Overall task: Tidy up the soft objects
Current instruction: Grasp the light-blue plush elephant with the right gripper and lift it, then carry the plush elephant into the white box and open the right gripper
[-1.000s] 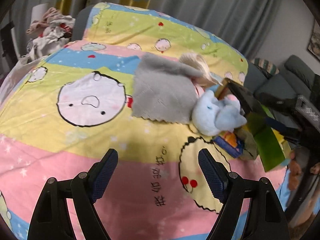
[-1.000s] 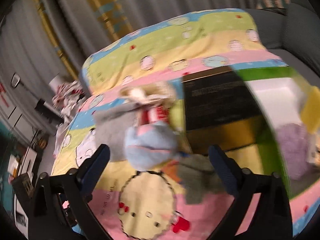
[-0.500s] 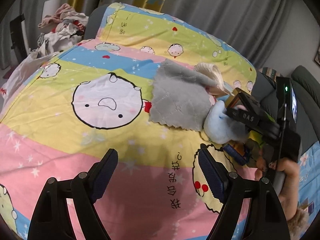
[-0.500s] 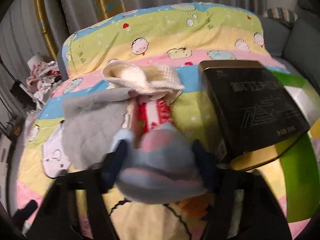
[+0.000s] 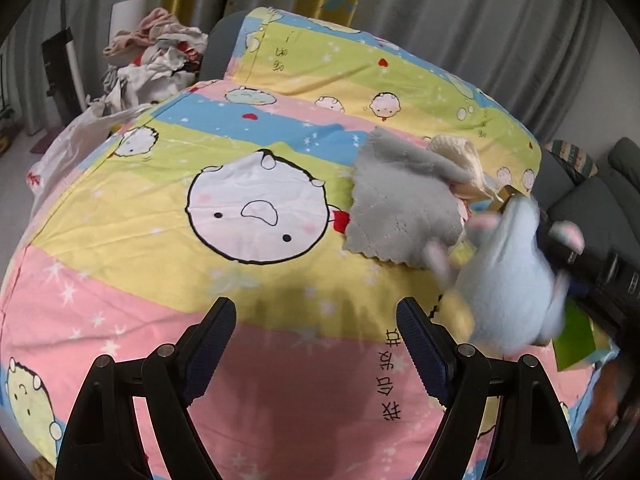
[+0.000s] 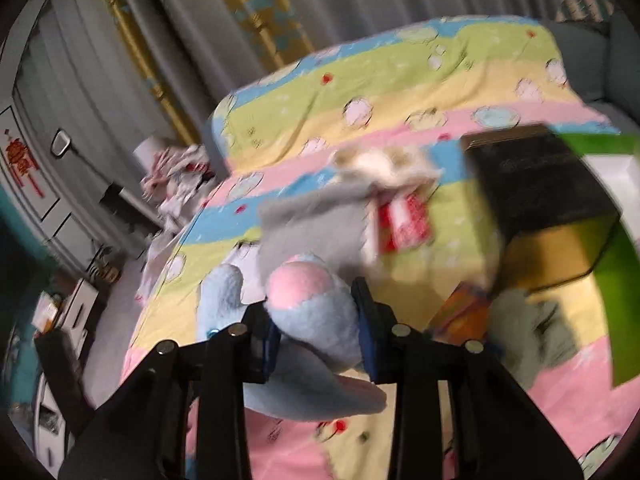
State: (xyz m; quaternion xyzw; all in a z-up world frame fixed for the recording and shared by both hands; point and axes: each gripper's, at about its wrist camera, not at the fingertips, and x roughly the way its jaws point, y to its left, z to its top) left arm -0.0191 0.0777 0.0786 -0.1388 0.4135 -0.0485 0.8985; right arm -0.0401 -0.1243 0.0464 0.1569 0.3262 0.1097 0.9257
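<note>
Grey curtains back a bed under a striped cartoon bedsheet [image 5: 256, 288]. On it, the right tool [image 6: 316, 320] has just been closing and is clamped on a light-blue plush toy [image 6: 312, 312], holding it off the sheet, probably to carry it to the green-walled box [image 6: 616, 264] beside the black box [image 6: 536, 184]. The grey cloth [image 5: 400, 208] and cream knit piece [image 5: 460, 152] lie together, unsorted. The left tool [image 5: 316, 344] hangs apart and empty over bare sheet.
</note>
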